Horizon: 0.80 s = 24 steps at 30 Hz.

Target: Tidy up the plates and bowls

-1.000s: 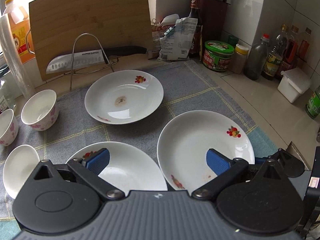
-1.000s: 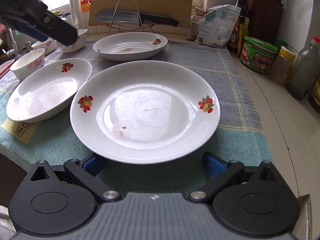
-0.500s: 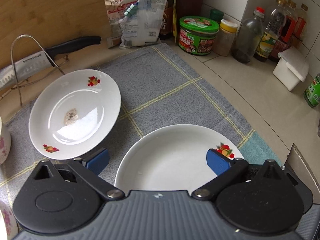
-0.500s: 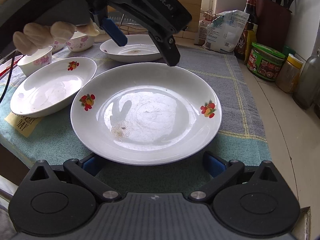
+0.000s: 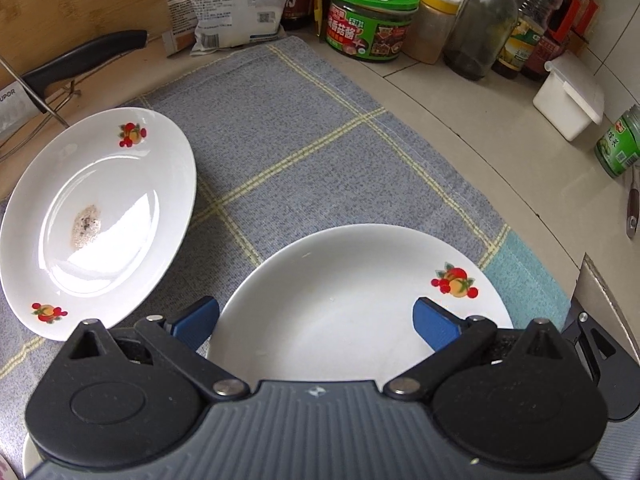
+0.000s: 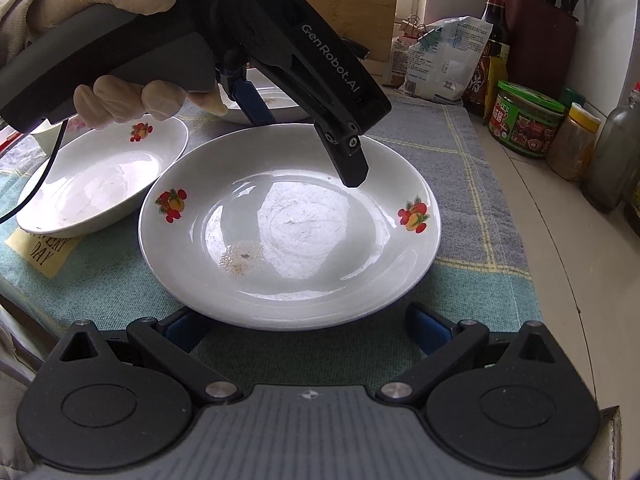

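**Plates and bowls on the worktop cloth, both hand-held grippers open**

The large plate (image 6: 290, 224) is nearest to me in the right wrist view. It lies flat on the checked cloth (image 6: 472, 280), with a fruit print on each side of its rim and a small stain in the middle. My right hand-held gripper (image 6: 306, 330) is just in front of its near edge, with the blue pads spread wide and holding nothing. My left hand-held gripper (image 6: 300, 148) is above the far part of this plate, held by a gloved hand (image 6: 116, 48); its two fingers are apart and empty. I cannot tell if the lower finger touches the plate.

To the left, just beside it, sits a deep plate (image 6: 104, 176) on the same cloth. Behind is a third plate (image 5: 96, 220) with a brown spot, seen well in the left wrist view. Farther back on the worktop (image 5: 520, 152) stand a green jar (image 5: 370, 20), bottles (image 5: 480, 24) and a white box (image 5: 568, 104).
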Available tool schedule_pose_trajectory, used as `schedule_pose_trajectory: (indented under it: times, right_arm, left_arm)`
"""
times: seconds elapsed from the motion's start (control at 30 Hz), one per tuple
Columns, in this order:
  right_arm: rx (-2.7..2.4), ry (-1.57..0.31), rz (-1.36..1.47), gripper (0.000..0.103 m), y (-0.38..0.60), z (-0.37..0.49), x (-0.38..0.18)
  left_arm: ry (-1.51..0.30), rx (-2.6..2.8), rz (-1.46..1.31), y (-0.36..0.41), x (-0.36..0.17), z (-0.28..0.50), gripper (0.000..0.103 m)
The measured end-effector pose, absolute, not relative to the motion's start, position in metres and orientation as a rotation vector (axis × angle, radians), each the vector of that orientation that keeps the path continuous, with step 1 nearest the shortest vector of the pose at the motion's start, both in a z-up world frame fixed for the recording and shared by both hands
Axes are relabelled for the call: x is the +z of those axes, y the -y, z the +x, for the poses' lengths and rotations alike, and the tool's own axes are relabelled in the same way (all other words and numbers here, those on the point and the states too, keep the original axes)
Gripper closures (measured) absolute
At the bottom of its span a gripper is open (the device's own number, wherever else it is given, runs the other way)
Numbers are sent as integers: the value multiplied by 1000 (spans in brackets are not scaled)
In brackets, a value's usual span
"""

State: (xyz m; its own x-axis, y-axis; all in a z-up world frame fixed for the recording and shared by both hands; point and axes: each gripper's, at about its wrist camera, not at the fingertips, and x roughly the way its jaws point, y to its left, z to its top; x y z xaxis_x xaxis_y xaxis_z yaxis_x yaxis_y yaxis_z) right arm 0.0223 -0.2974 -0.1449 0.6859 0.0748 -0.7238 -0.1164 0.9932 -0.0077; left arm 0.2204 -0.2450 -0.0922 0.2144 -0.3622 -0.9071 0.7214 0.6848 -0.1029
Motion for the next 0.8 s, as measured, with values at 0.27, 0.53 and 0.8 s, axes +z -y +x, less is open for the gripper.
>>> schedule_pose_trajectory:
  times: [0.27, 0.53, 0.8]
  right_arm:
    - [96, -811, -51, 0, 296, 22, -144]
    - [93, -807, -49, 0, 295, 21, -145]
    - [79, -784, -43, 0, 294, 16, -145]
  left_arm:
    - [-1222, -794, 367, 244, -106, 231, 1]
    - [-1221, -819, 380, 245, -109, 231, 1]
    - [-1215, -886, 391, 240, -106, 234, 1]
